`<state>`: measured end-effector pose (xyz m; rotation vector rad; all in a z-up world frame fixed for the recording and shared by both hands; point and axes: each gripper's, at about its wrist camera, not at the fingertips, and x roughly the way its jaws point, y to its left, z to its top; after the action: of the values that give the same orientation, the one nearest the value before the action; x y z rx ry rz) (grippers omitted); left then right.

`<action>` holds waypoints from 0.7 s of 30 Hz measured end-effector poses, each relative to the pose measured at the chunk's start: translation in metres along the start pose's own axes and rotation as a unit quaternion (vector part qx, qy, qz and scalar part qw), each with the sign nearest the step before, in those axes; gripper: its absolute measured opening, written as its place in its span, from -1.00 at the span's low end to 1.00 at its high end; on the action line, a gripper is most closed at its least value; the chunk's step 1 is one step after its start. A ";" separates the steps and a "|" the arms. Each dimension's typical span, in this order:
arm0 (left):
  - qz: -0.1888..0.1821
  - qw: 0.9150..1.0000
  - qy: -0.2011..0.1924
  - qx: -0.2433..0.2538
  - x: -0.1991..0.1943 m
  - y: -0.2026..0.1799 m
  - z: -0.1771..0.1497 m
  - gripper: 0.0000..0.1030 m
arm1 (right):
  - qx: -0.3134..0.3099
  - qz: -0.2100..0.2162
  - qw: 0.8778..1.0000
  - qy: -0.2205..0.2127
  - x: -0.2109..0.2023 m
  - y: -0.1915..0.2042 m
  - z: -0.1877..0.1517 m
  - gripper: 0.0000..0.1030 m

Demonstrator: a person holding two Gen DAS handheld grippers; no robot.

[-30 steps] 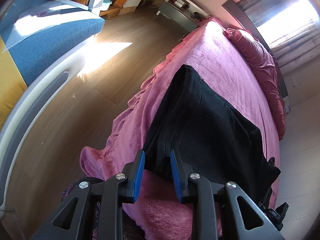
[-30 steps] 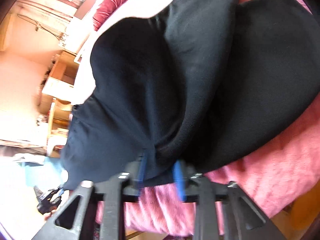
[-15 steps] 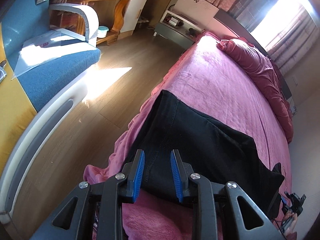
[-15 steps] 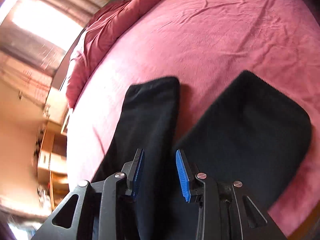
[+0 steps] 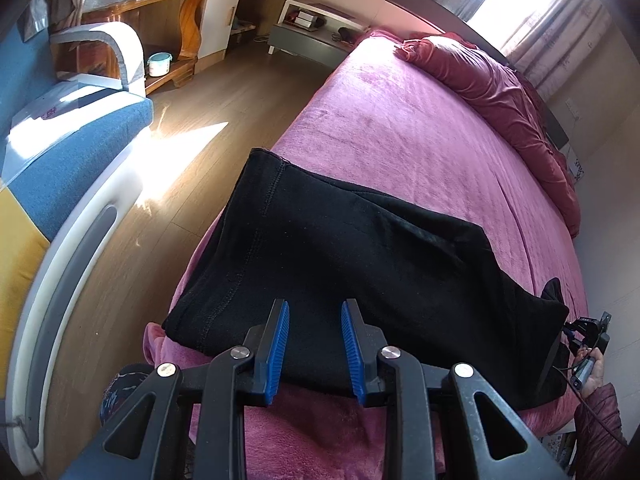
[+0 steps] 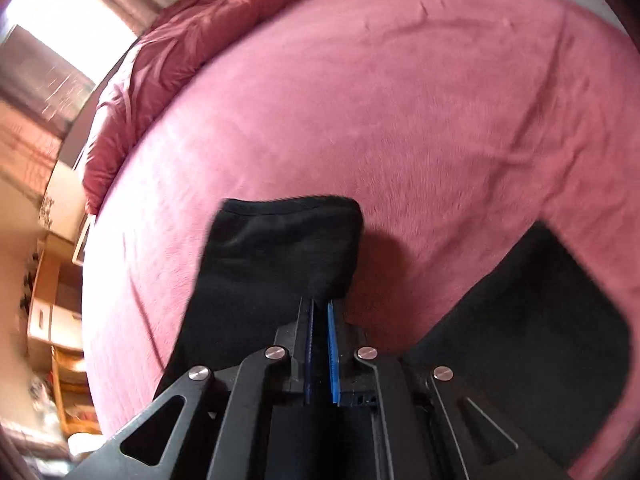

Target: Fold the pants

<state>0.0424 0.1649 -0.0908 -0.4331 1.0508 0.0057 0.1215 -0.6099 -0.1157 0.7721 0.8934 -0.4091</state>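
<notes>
The right gripper (image 6: 319,308), pressed together, seemingly pinches the soft black pants (image 6: 280,264) at a leg edge; left gripper (image 5: 315,320) spread above them. Lift evenly, keeping layers aligned.

Sun pours through the curtained window (image 5: 532,8) at far right, hitting the wood floor (image 5: 192,148). Blue sofa (image 5: 68,148) on the left, grey nightstand (image 5: 308,40) beside the pink-blanketed bed (image 5: 420,140).

The left black two-finger gripper with blue pads (image 5: 315,347) tilts downward, jaws parted; the right one (image 6: 320,346) has its jaws pinched together.
</notes>
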 end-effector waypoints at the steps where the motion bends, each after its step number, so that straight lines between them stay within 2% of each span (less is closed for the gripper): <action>1: -0.005 1.000 0.001 0.002 0.002 -0.003 0.000 -0.47 | -0.010 0.001 1.000 -0.008 -0.012 0.004 -0.003 -0.88; 4: -0.018 1.000 0.005 0.010 0.008 -0.011 0.001 -0.47 | -0.042 -0.007 0.998 -0.040 -0.060 0.005 -0.008 -0.88; 7: -0.035 0.999 0.011 0.016 0.015 -0.019 0.001 -0.47 | -0.044 -0.015 0.997 -0.067 -0.103 -0.004 -0.015 -0.88; 12: -0.056 0.998 0.023 0.035 0.024 -0.037 -0.006 -0.47 | -0.005 -0.051 0.998 -0.046 -0.133 -0.041 -0.024 -0.83; 14: -0.061 0.997 0.027 0.042 0.027 -0.042 -0.009 -0.47 | 0.025 -0.041 0.998 -0.040 -0.135 -0.064 -0.033 -0.80; 16: -0.061 0.996 0.031 0.048 0.028 -0.047 -0.011 -0.47 | 0.063 -0.020 0.996 -0.052 -0.141 -0.087 -0.041 -0.80; 19: -0.064 0.996 0.033 0.055 0.028 -0.053 -0.014 -0.47 | 0.128 0.030 0.988 -0.079 -0.155 -0.123 -0.052 -0.80; 21: -0.062 0.996 0.033 0.059 0.027 -0.055 -0.016 -0.47 | 0.154 0.034 0.984 -0.082 -0.156 -0.144 -0.061 -0.79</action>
<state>0.0543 0.1033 -0.1018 -0.3925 1.0813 -0.1803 -0.0899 -0.6593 -0.0729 1.0334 0.6546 -0.5496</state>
